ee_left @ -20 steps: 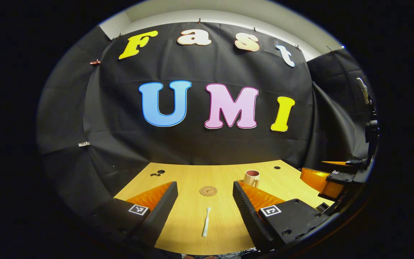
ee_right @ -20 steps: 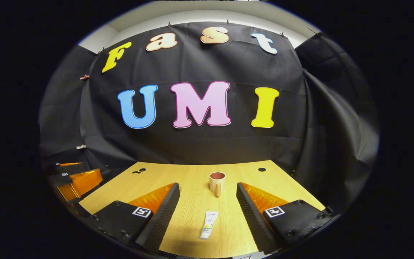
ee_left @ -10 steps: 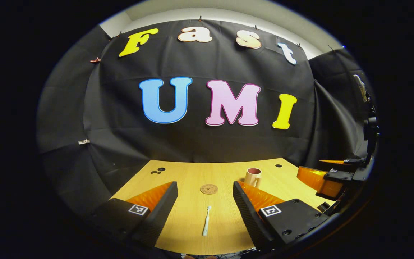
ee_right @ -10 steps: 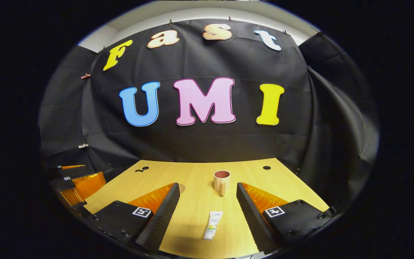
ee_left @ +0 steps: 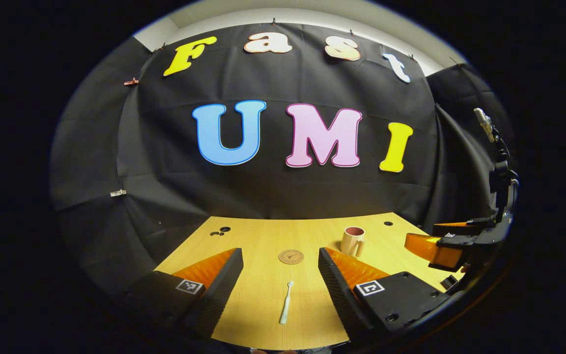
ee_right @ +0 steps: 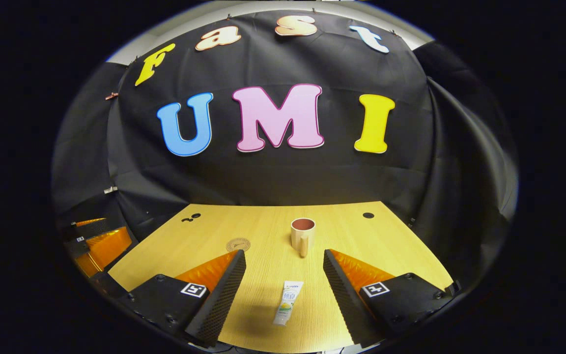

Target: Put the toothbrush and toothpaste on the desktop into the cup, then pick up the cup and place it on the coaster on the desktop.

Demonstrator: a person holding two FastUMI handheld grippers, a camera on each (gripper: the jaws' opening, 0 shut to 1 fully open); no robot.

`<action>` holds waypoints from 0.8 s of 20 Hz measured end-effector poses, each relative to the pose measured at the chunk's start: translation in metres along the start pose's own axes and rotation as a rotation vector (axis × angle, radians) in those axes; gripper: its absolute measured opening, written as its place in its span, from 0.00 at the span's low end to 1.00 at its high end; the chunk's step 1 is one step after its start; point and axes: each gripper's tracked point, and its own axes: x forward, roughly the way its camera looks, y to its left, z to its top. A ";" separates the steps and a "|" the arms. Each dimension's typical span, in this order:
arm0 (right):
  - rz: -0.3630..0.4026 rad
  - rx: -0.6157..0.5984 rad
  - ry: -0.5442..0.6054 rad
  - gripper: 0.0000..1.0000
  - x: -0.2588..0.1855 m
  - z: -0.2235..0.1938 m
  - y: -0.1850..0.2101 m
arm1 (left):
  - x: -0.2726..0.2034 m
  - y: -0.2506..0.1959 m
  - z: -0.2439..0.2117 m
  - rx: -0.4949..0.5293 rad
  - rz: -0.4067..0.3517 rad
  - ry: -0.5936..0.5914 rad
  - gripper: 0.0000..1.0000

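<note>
A white toothbrush (ee_left: 286, 308) lies flat on the wooden desktop (ee_left: 263, 236), between the fingers of my open left gripper (ee_left: 281, 275), which hangs above it. Beyond it sits a round brown coaster (ee_left: 291, 256). A beige cup (ee_left: 353, 241) with a dark inside stands upright farther right. In the right gripper view, a white toothpaste tube (ee_right: 287, 309) lies between the fingers of my open right gripper (ee_right: 284, 278). The cup (ee_right: 303, 233) stands past it with its handle facing me, and the coaster (ee_right: 238, 244) lies left of it.
The other gripper (ee_left: 447, 243) shows at the right edge of the left gripper view, and the left one (ee_right: 99, 243) at the left edge of the right gripper view. Small dark holes (ee_right: 368, 215) mark the desktop's far corners. Black cloth walls close the booth behind.
Both grippers have moved slightly forward and tilted down, so more of the desktop shows. The toothbrush, toothpaste, cup and coaster have not moved. Both grippers stay open.
</note>
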 end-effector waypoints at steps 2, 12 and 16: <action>0.022 -0.025 0.048 0.97 0.014 -0.014 0.002 | 0.006 0.004 -0.007 -0.013 0.030 0.021 0.97; 0.059 0.028 0.300 0.98 0.084 -0.093 -0.001 | 0.022 0.025 -0.052 -0.021 0.177 0.165 0.98; 0.054 0.010 0.411 0.98 0.103 -0.133 -0.006 | 0.028 0.026 -0.073 0.004 0.206 0.230 0.98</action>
